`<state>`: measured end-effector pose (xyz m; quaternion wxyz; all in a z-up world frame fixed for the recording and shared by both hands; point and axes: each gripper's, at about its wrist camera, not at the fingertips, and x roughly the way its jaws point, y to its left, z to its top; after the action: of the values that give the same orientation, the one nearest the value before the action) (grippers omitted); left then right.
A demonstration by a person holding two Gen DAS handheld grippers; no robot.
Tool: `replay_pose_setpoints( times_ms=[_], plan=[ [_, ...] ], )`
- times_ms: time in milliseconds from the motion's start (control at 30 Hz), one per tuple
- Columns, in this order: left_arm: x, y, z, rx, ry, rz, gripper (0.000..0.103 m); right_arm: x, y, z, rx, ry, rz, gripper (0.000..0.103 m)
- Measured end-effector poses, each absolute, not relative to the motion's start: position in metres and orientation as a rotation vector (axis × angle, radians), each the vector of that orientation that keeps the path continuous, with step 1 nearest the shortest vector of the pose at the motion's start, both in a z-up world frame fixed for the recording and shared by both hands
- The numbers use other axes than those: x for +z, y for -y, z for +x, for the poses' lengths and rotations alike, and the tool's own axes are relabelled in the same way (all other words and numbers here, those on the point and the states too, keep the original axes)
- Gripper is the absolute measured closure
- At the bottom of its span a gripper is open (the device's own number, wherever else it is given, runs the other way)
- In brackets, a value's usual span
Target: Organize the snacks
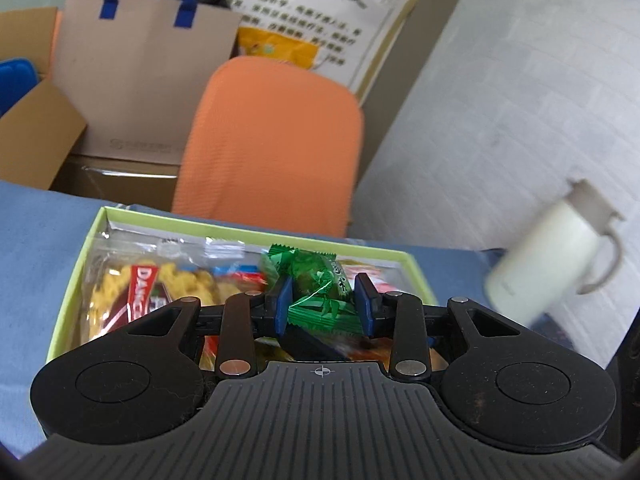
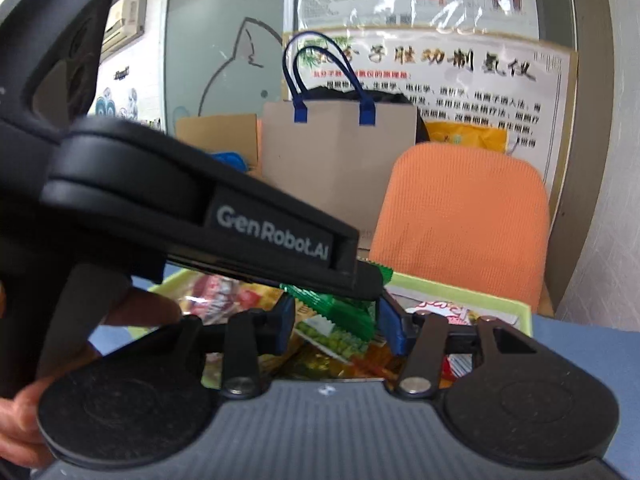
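My left gripper [image 1: 324,302] is shut on a green candy packet [image 1: 320,284] and holds it above a light green box [image 1: 76,276] filled with snack bags, one a yellow snack bag with a red label [image 1: 140,292]. In the right wrist view the left gripper's black body [image 2: 200,220] crosses in front, with the green candy packet [image 2: 340,312] at its tip. My right gripper [image 2: 336,326] is over the same box [image 2: 460,290]; its blue pads stand apart on either side of the packet, and whether they touch it I cannot tell.
The box sits on a blue table [image 1: 36,232]. A white lidded mug [image 1: 556,252] stands to the right. An orange chair [image 1: 276,140] is behind the table, with a brown paper bag [image 1: 140,80] and cardboard boxes [image 1: 32,136] beyond.
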<state>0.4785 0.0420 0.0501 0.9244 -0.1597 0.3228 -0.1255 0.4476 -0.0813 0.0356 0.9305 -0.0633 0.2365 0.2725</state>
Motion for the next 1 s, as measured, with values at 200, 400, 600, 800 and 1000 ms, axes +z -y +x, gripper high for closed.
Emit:
replay_pose_setpoints(
  times_ms=[200, 400, 600, 800, 1000],
  plan=[
    [0.032, -0.048, 0.490, -0.252, -0.646, -0.361, 0.066, 0.025, 0.084, 0.455, 0.543, -0.523, -0.134, 0.032],
    [0.039, -0.052, 0.484, -0.254, -0.590, -0.350, 0.044, 0.029, 0.087, 0.449, 0.548, -0.491, -0.114, 0.008],
    [0.058, -0.050, 0.462, -0.205, -0.514, -0.288, 0.026, 0.041, 0.092, 0.444, 0.545, -0.460, -0.122, 0.008],
    [0.071, -0.058, 0.413, -0.156, -0.444, -0.283, 0.011, 0.050, 0.108, 0.451, 0.483, -0.447, -0.105, 0.008],
    [0.066, -0.062, 0.361, -0.072, -0.435, -0.264, 0.011, 0.059, 0.109, 0.438, 0.413, -0.404, -0.182, 0.007]
  ],
)
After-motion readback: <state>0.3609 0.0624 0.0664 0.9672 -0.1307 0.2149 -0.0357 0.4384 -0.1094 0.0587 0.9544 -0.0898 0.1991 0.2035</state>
